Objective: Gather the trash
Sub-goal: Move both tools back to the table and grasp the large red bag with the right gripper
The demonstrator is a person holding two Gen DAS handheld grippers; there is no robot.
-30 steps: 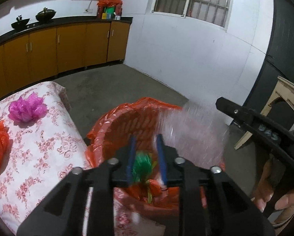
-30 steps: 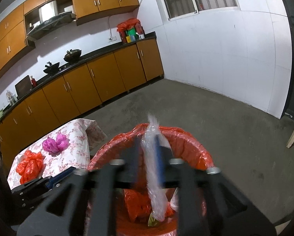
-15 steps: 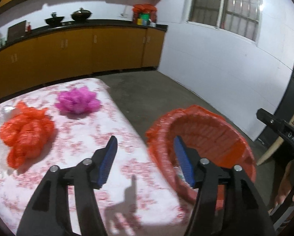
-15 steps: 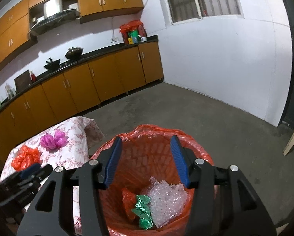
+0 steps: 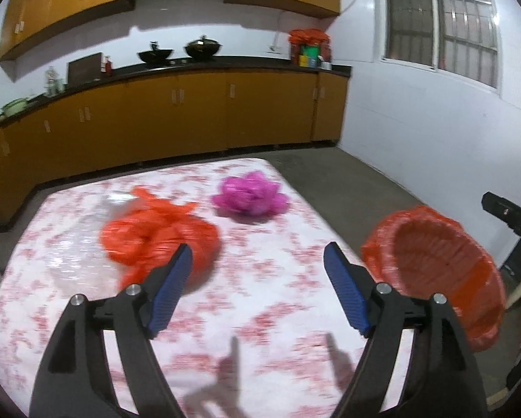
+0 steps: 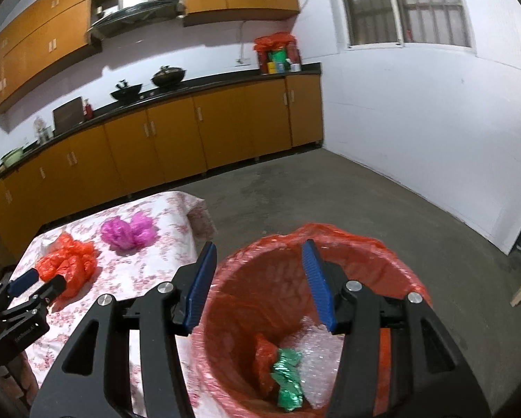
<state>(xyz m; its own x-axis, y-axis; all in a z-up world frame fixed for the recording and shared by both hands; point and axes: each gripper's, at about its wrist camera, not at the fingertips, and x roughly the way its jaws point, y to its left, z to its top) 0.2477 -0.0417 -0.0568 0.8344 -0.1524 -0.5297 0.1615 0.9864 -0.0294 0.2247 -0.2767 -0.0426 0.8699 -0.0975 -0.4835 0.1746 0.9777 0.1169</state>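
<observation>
Dim indoor light, fisheye-bent edges, motion blur, gripper shadow on tablecloth [image 5: 277,358].

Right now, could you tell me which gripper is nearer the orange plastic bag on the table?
Left. The left gripper hovers beside the orange plastic bag; the right gripper hangs over the bin.

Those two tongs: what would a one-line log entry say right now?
left tongs: open, over table near orange bag | right tongs: open, above bin | pink bag: on table
</observation>
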